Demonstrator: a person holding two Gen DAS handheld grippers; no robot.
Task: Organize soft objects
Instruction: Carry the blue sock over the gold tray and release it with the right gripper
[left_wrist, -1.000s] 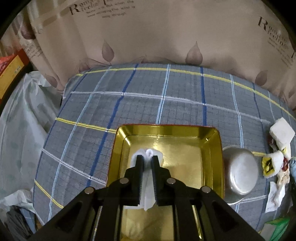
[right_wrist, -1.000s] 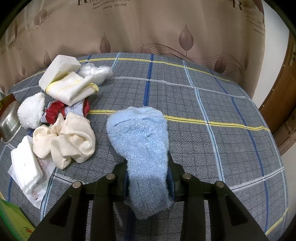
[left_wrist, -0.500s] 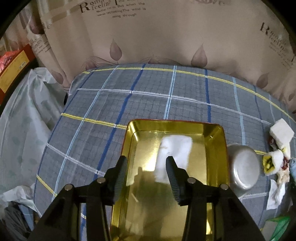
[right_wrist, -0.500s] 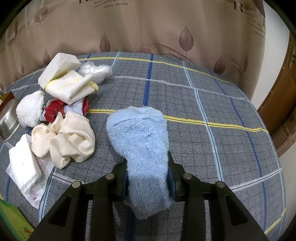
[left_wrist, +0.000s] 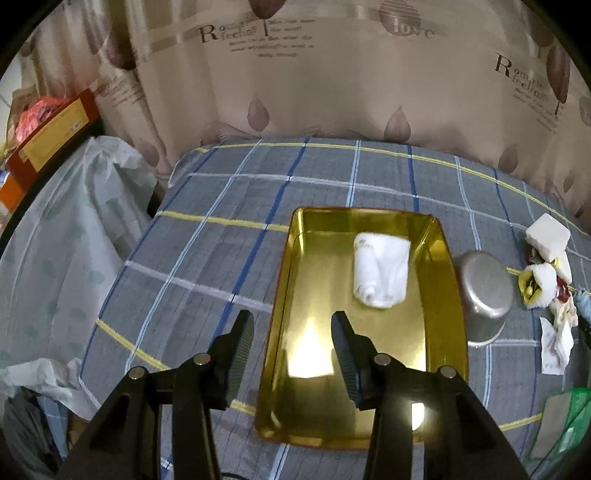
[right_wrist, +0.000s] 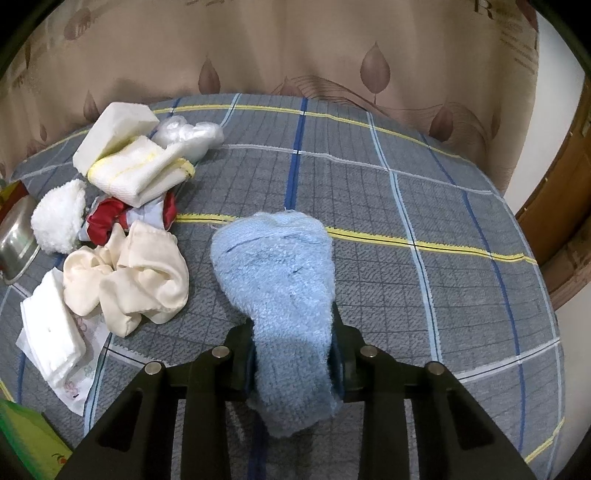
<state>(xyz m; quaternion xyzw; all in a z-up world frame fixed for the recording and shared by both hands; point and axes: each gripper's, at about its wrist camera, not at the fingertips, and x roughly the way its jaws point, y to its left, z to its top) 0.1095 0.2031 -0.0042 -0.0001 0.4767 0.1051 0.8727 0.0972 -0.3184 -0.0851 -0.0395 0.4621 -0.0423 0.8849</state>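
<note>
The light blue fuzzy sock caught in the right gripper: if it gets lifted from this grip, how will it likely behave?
Probably floppy: the blue sock lies limp on the plaid cloth beyond the right gripper, so its free end should droop. Likely light for its size, being thin terry. Its fuzzy pile, bunched between the pads that have just been closing on it, suggests it will not slip easily.

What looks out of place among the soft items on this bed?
A metal bowl lies upside down beside the gold tray, hard among soft things. Otherwise nothing odd: one white rolled cloth in the tray, the rest heaped unsorted.
</note>
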